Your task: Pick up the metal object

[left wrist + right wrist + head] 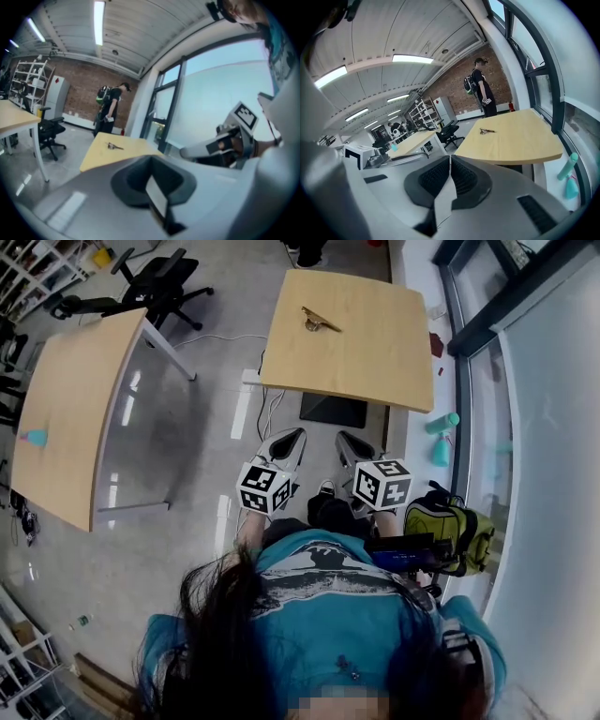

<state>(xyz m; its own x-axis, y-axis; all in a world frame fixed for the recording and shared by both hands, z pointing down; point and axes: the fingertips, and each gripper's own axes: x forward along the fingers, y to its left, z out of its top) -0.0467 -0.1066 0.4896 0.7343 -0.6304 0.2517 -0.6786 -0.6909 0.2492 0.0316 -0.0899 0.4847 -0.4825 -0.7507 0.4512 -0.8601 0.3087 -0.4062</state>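
A small brass-coloured metal object [320, 322] lies on the far part of a light wooden table [375, 362]. It also shows as the metal object [114, 146] in the left gripper view and as the metal object [487, 131] in the right gripper view. My left gripper [292, 436] and right gripper [345, 440] hang side by side in the air, short of the table's near edge and pointing toward it. The left gripper [151, 177] is shut and holds nothing. The right gripper [450, 161] has its ribbed pads together, with nothing between them.
A second wooden table [66, 418] stands at the left with a teal item [36, 437] on it. An office chair [155, 282] is behind it. A green backpack [450, 531] and teal bottles [441, 423] sit by the glass wall at the right. A person [480, 86] stands beyond the table.
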